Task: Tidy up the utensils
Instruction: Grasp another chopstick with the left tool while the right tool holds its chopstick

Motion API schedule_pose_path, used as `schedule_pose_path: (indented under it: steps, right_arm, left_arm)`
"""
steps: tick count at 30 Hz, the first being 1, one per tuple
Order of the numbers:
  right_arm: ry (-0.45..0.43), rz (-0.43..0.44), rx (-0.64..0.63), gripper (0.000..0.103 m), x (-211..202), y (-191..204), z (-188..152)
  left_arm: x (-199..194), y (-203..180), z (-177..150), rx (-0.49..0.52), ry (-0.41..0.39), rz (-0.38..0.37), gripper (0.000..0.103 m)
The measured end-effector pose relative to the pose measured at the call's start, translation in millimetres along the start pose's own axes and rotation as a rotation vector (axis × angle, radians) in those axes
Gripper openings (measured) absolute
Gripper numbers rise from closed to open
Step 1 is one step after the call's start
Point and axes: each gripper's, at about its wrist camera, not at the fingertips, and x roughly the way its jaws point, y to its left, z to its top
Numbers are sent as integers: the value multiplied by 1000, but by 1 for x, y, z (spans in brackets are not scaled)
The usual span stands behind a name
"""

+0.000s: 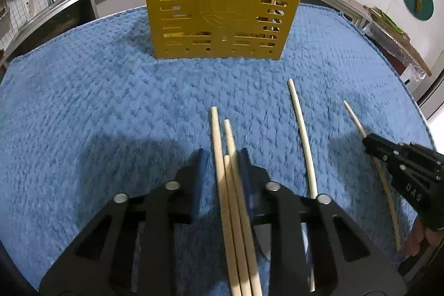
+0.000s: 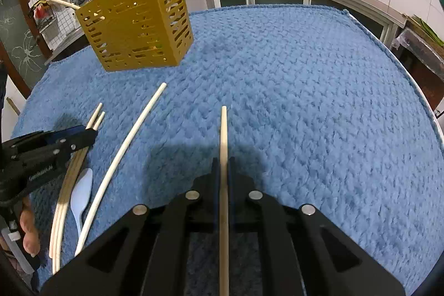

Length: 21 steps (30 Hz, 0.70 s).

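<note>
Both grippers pointed steeply down and forward over the blue knitted towel (image 2: 305, 101), each held from behind; part of a person's hand (image 2: 29, 229) showed under the left one in the right wrist view.

The left black two-finger gripper (image 1: 222, 157) had its jaws partly apart around a bundle of three pale wooden chopsticks (image 1: 226, 171). The sticks lay against the right blue pad, while a clear gap remained to the left pad, so the jaws were not yet pressing the bundle from both sides.

The right black two-finger gripper (image 2: 223, 161) was all but closed, its pads clamped on a single pale wooden chopstick (image 2: 223, 135) that ran forward between them, its tip well out ahead.

Another cream chopstick (image 2: 125, 146) lay loose on the towel between the two grippers, and a white plastic spoon (image 2: 82, 193) lay beside it, near the left gripper.

The yellow perforated plastic utensil holder (image 1: 222, 4) stood upright at the far edge of the towel, well apart from both grippers, with a few utensil handles sticking out of its top.

White lettering on the right gripper's side read roughly "DAS"; the print on the left gripper's side was too small to read.
</note>
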Motion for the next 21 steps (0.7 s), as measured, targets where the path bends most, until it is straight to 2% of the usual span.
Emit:
schedule_pose_path:
  steps: [4,12,17,21]
  right_arm:
    - [5,-1,3,6,2,1,3]
    - [64,0,16,6,7,0,12]
    - [82,4,8,6,10,-1,17]
    - [95,5,6,6,11,-1,21]
  left_arm:
    - [4,3,7,-10,7,-13,11]
    - [3,13,9,-47,23,-60,10]
    - [-3,25,6,-62,29,-70,11]
    - [-11,39,4,-67,26,-50,12]
